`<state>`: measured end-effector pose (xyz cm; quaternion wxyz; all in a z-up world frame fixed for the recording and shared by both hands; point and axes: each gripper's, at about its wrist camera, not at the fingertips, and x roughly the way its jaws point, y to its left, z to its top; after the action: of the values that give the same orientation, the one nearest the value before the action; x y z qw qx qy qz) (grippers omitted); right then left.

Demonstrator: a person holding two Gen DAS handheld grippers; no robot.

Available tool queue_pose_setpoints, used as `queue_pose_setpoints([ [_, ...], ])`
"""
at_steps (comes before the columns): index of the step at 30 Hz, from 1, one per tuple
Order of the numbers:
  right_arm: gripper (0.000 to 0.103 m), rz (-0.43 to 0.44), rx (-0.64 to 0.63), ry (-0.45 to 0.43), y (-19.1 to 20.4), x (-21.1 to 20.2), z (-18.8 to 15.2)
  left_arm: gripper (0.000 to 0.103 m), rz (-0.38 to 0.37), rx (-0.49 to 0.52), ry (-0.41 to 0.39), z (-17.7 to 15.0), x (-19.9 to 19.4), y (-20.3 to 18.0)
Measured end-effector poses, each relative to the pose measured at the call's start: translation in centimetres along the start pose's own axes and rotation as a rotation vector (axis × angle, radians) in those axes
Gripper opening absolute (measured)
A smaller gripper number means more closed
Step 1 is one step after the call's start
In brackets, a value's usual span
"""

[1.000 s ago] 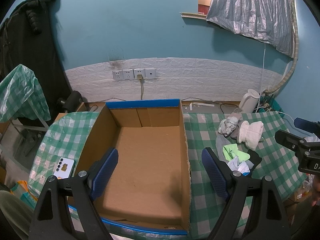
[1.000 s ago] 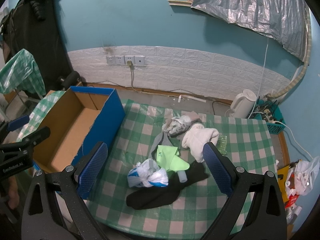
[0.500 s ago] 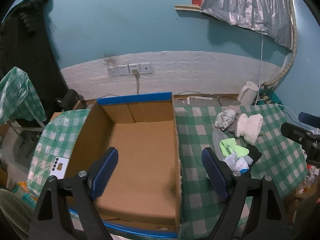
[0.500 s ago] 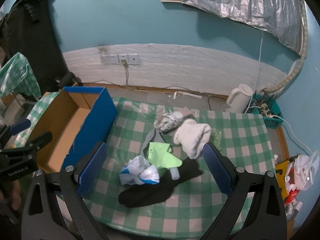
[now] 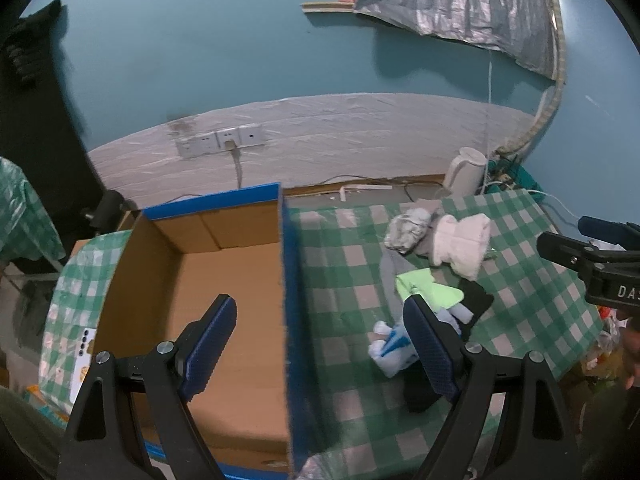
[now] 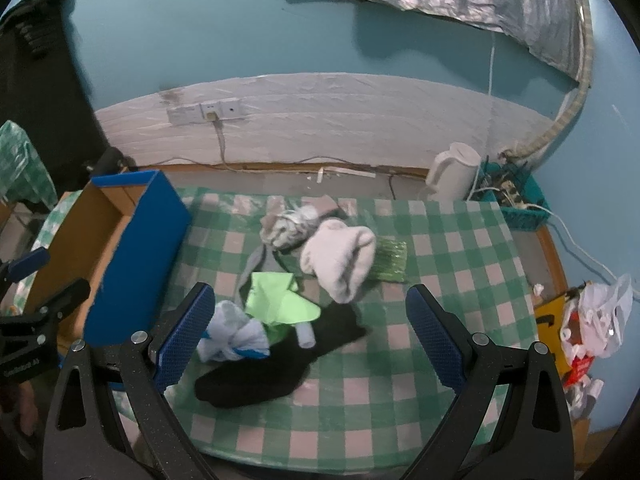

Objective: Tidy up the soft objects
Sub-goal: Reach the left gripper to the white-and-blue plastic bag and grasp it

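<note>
While the box (image 5: 224,300) shows only bare cardboard floor, nothing counts as sorted yet; judged progress: start of task, every item left to move.

Pile sits on the checked cloth (image 6: 460,248), to the 3 o'clock side of the box, apart from its blue wall. Contents seen from the right wrist view: white sock (image 6: 340,258) at centre, grey bundle (image 6: 286,228) touching it at 10 o'clock, green cloth (image 6: 280,300) at 7 o'clock of the sock, black sock (image 6: 276,368) nearest the camera, blue-white bundle (image 6: 232,336) at 9 o'clock of the black sock. Small clear tube (image 6: 306,336) lies on the black sock; soft or not, cannot tell.

Left gripper (image 5: 316,356): fingers spread wide, nothing between them, straddling the box's right wall from above. Right gripper (image 6: 308,336): fingers spread wide, empty, hanging over the near part of the pile.

Kettle (image 6: 452,176) at the far edge, 1 o'clock of the pile; not part of the job.
</note>
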<state>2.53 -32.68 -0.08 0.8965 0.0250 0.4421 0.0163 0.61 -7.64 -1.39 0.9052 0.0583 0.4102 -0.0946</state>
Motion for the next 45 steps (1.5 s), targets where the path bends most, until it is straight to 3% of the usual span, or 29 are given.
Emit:
queue_pose_setpoints([
  [24, 0.096, -0.035, 0.107, 0.195, -3.3, 6.2, -2.8, 0.087, -0.077, 0.162, 0.193, -1.5, 8.2, -7.8],
  [45, 0.096, -0.061, 0.104, 0.283, -3.3, 8.8, -4.6, 0.085, -0.109, 0.191, 0.347, -4.5, 14.6, -9.2],
])
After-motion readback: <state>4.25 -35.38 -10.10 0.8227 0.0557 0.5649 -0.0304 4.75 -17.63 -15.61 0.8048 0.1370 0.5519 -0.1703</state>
